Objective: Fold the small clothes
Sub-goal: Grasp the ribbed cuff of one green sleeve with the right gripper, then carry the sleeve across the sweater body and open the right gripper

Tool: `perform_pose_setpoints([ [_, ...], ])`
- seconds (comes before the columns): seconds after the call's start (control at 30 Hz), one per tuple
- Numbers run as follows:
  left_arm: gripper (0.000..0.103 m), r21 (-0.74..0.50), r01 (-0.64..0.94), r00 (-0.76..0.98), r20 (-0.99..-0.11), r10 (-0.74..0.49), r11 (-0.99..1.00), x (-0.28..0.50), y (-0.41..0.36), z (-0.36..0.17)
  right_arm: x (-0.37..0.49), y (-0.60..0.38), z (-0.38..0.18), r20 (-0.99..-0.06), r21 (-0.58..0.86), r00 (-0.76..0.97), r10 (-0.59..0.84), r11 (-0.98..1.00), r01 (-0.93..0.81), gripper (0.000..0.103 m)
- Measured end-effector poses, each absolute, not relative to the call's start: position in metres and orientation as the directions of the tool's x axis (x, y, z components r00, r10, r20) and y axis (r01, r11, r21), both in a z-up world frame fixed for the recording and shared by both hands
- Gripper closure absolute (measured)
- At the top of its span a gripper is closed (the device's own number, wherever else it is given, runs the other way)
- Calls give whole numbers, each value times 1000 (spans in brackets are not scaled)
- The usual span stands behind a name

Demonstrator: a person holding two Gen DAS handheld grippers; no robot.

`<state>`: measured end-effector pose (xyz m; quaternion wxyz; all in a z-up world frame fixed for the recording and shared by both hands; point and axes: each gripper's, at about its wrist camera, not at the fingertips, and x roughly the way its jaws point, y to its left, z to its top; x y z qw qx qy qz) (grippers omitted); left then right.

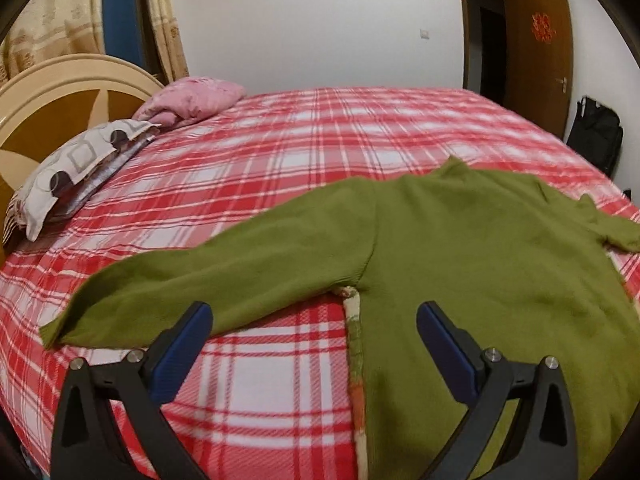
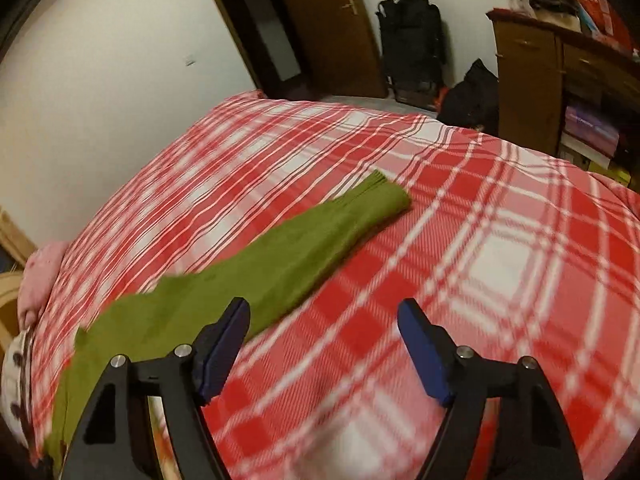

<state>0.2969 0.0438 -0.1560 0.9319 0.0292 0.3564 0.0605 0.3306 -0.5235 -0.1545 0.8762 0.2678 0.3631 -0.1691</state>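
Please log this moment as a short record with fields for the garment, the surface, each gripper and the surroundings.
garment: green sweater lying flat, sleeves spread out to both sides
surface: red and white plaid bedspread
left gripper: open, nothing between its fingers, above the sweater's side edge near the armpit
right gripper: open, nothing held, beside the sweater's other sleeve
pillows: pink pillow and patterned pillow by the headboard
background: brown door, black bag

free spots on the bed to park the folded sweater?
Bare plaid bedspread between the green sweater and the far wall, and right of its sleeve toward the cabinet. Crowded by the headboard: pillows.
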Motion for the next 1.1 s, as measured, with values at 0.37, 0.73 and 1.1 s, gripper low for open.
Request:
perform_pose_setpoints([
  [0.37,0,18,-222,666,-728,165,975,343,100,-181,399,-566,-196,-790,304,597,-137,759,576,34],
  [0.73,0,-66,-210,664,-742,93,976,347,105,-191,416,-560,-194,-781,254,604,-159,802,540,93],
  [1.1,0,-111,-211,649,-759,54,971,349,112,-197,431,-461,-127,-693,176,710,-120,928,329,95],
])
